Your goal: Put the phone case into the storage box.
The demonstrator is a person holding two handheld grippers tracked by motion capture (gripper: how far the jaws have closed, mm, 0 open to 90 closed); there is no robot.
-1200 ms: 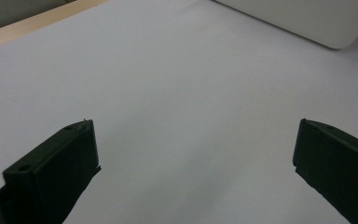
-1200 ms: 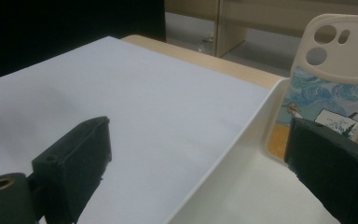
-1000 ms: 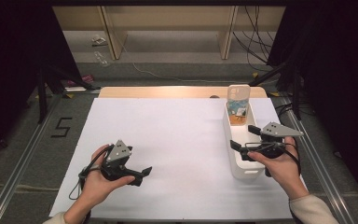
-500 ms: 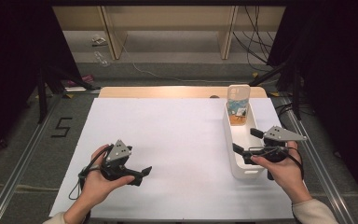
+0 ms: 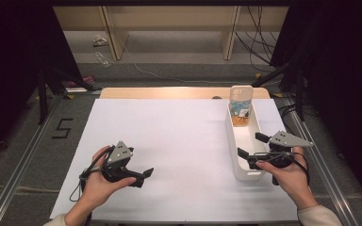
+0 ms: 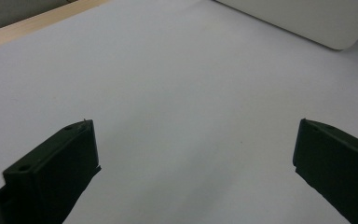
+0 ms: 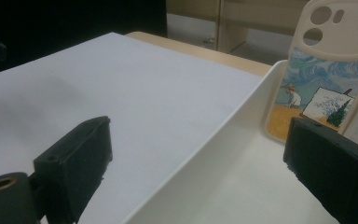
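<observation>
Phone case [image 5: 241, 105] leans against the white bin's [image 5: 235, 155] far end wall.

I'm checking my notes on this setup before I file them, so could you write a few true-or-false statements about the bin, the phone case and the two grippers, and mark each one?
1. The phone case stands propped at the far end of the white bin. True.
2. The right gripper is clamped on the phone case. False: its jaws stand open at the bin's near end, one either side of the bin's left wall, apart from the case.
3. The left gripper is open over bare white table. True.
4. The bin lies on the person's left side. False: it lies at the right, by the right gripper.
5. The phone case lies flat on the table. False: it leans upright inside the bin.
</observation>
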